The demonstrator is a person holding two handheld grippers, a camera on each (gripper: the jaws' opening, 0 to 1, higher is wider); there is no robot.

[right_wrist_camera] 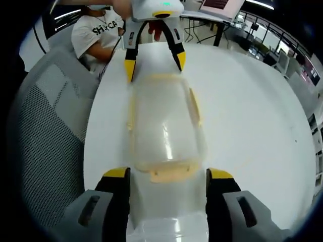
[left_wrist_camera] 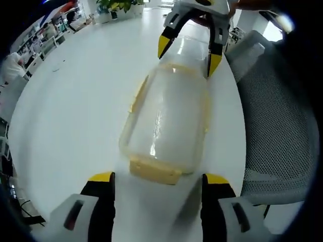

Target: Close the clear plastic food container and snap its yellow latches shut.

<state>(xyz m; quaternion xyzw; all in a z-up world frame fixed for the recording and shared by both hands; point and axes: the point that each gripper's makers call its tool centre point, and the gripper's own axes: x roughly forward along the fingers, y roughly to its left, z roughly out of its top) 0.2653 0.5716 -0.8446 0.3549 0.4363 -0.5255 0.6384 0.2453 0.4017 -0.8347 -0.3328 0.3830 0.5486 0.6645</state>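
Both yellow-tipped grippers, left (left_wrist_camera: pixel 157 177) and right (right_wrist_camera: pixel 167 174), jaws spread, face off across the lidded clear plastic food container (left_wrist_camera: pixel 166 123) on the round white table (left_wrist_camera: pixel 75 101) — press each pale yellow end latch (left_wrist_camera: pixel 155 171) down squarely.

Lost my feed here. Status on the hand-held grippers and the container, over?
Left hand-held gripper open, at container's near end. Right hand-held gripper open, opposite end. Clear container on white table, lid on. Mesh chair beside table, not blocking.

Left gripper (left_wrist_camera: pixel 158 180) and right gripper (right_wrist_camera: pixel 169 174) face each other, fingers spread
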